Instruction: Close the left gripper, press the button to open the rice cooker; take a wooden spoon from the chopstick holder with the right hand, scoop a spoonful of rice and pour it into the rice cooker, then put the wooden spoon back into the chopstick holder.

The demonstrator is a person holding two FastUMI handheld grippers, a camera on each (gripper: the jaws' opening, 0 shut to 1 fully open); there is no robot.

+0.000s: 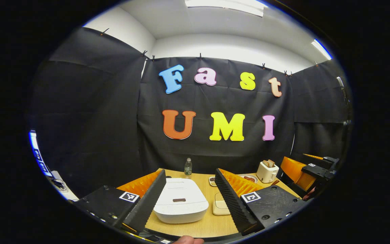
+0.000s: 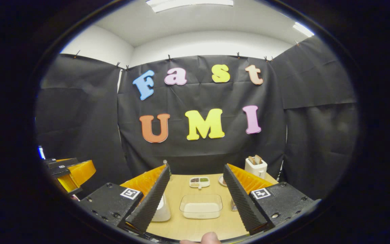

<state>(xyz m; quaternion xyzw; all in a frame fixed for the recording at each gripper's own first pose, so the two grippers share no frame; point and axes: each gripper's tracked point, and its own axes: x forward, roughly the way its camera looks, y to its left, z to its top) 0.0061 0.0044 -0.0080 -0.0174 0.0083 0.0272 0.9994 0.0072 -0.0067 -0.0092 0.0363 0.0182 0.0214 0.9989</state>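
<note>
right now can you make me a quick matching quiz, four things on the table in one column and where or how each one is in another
Things:
1. rice cooker
2. toaster
3. clear container of rice
4. water bottle

Descriptions:
A. at the back edge of the table, by the cloth wall
B. lid down, between the left gripper's open fingers
C. bread slices sticking out of the top
D. between the right gripper's open fingers

Pairs: 1-B, 2-C, 3-D, 4-A

Left gripper [image 1: 190, 200] spread wide, closed white rice cooker [image 1: 180, 200] between, wooden table [image 1: 212, 223]
</note>
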